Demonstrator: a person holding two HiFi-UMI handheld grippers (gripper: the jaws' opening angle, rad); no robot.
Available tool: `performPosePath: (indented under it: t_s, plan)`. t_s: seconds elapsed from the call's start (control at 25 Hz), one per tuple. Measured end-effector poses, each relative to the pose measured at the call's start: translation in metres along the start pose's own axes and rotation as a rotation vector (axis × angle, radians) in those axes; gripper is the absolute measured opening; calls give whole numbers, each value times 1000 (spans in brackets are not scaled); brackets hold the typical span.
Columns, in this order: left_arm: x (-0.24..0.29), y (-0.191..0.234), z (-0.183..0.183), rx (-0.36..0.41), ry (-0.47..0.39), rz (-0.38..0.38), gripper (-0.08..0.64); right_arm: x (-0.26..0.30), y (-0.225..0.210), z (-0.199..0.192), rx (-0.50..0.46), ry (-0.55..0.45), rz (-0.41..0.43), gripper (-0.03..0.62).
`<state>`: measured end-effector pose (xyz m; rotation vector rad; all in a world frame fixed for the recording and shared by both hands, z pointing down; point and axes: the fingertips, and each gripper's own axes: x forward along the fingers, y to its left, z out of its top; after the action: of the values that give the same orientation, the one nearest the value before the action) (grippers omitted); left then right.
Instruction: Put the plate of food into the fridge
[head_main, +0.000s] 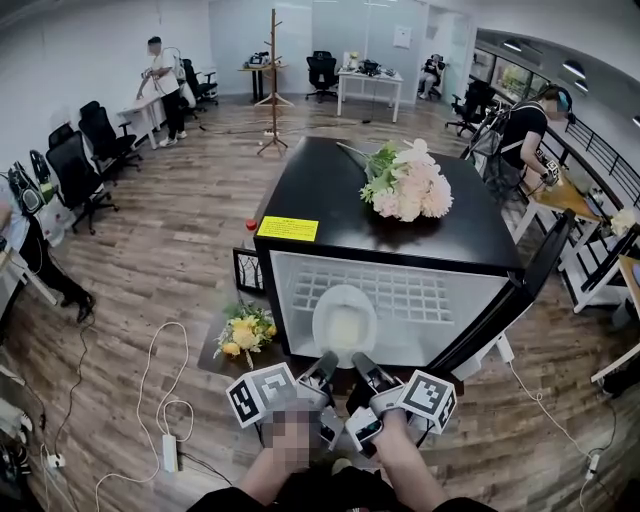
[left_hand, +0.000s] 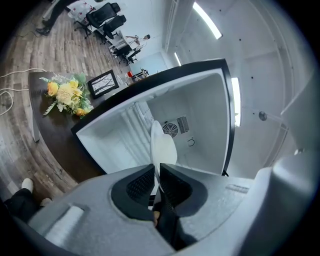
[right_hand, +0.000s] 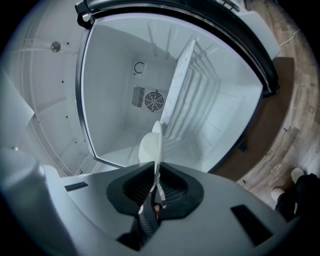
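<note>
I hold the white plate (head_main: 345, 322) with both grippers. The left gripper (head_main: 325, 366) and the right gripper (head_main: 363, 368) each have their fingers clamped on its near rim, side by side. The plate is in the open mouth of the fridge (head_main: 445, 330), at the front edge of the wire shelf (head_main: 400, 292). A pink bouquet (head_main: 408, 182) lies on the fridge top, towards its far right corner

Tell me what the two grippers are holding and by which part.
Both hold the white plate by its near rim, the left gripper shut on the rim's left part, the right gripper on its right, before the open fridge.
</note>
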<state>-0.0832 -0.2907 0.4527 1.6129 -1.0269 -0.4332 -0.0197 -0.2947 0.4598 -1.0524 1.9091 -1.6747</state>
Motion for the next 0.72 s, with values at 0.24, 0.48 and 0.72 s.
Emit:
performPosePath:
  t_s: [0.24, 0.48, 0.72]
  plan:
    - [12, -2, 10, -36, -13, -5, 34, 11, 3, 12, -9, -6, 10, 44]
    - [21, -3, 20, -42, -19, -6, 34, 22, 4, 20, -12, -5, 13, 46]
    - [31, -3, 29, -56, -24, -6, 34, 33, 6, 28, -12, -3, 14, 46]
